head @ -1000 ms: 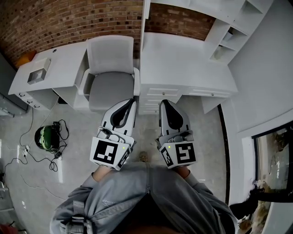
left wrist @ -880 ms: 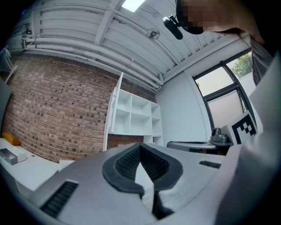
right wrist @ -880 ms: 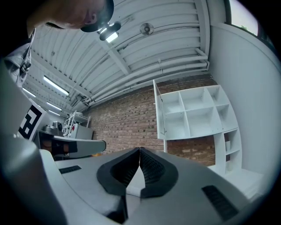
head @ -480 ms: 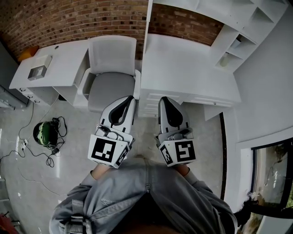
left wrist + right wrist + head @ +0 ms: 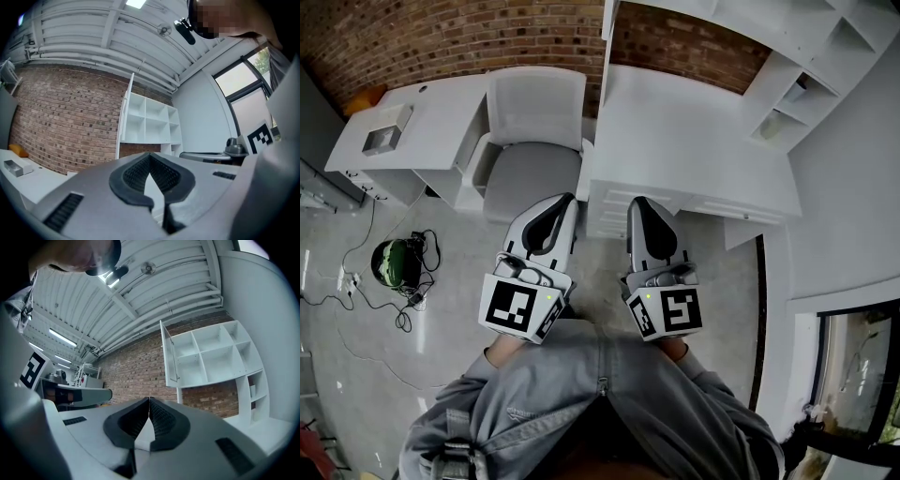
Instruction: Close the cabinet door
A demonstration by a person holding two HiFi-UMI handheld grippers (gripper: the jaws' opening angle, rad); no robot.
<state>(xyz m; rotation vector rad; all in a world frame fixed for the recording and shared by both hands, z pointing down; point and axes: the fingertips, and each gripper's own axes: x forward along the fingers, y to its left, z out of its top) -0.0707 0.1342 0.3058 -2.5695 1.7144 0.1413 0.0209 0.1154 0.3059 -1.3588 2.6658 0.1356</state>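
Person: grey sweatshirt [image 5: 581,412], centre zip [image 5: 602,370] down front, small pale print on chest, long grey sleeves.

Left light-grey plastic two-jaw gripper [image 5: 566,201]: smooth rounded shell, black teardrop-shaped recess on top, black ribbed rubber pads [image 5: 136,173], dark slotted vents on shell. White cube with black square marker [image 5: 521,310] at rear, small green light at its edge.

Right light-grey plastic two-jaw gripper [image 5: 638,202]: same shell, same black ribbed pads, own white marker cube [image 5: 668,313], green light too.
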